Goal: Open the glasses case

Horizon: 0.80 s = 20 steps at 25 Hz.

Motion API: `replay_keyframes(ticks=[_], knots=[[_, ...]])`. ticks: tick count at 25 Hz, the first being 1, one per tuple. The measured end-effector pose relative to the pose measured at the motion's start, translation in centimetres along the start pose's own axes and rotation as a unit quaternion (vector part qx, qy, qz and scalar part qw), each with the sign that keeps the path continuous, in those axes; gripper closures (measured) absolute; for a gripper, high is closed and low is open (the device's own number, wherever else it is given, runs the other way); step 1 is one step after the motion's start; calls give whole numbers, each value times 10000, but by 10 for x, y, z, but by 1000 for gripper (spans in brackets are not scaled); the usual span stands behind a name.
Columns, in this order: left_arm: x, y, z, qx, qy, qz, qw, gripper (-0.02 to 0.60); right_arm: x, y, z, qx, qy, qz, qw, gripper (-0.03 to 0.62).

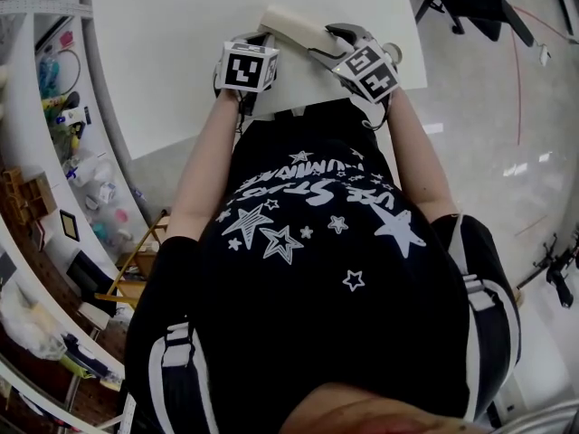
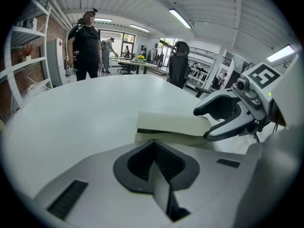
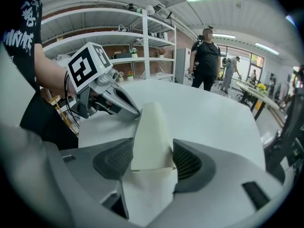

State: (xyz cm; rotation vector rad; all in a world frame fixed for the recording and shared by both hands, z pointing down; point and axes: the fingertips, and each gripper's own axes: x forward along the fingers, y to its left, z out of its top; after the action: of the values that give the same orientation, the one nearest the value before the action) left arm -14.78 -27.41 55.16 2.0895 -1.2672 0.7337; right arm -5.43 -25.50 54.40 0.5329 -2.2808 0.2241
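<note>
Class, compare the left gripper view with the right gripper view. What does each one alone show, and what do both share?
Only the left gripper view: the left tool's jaws together at the near edge of the glasses case, and a dark gap between its lid and base. Only the right gripper view: the right tool's jaws clamped on the case's sides. Both: the cream case, the white table and a standing person in black.

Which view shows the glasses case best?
Left gripper view: the glasses case lies side-on, lid-to-base seam visible; the right gripper covers only one end. Right gripper view shows it end-on, clamped between its fingers. Head view shows just a small strip.
</note>
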Motion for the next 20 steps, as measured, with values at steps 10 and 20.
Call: replay_keyframes(ticks=[10,20], knots=[[5,4,-7,-37,15,-11,10000,569,-18,-32,13,635,-540,-373,9958,327],[-2,4,12,-50,-359,-97,9993,569,-32,-76,16,1525,-1115,-1022,9767,329]])
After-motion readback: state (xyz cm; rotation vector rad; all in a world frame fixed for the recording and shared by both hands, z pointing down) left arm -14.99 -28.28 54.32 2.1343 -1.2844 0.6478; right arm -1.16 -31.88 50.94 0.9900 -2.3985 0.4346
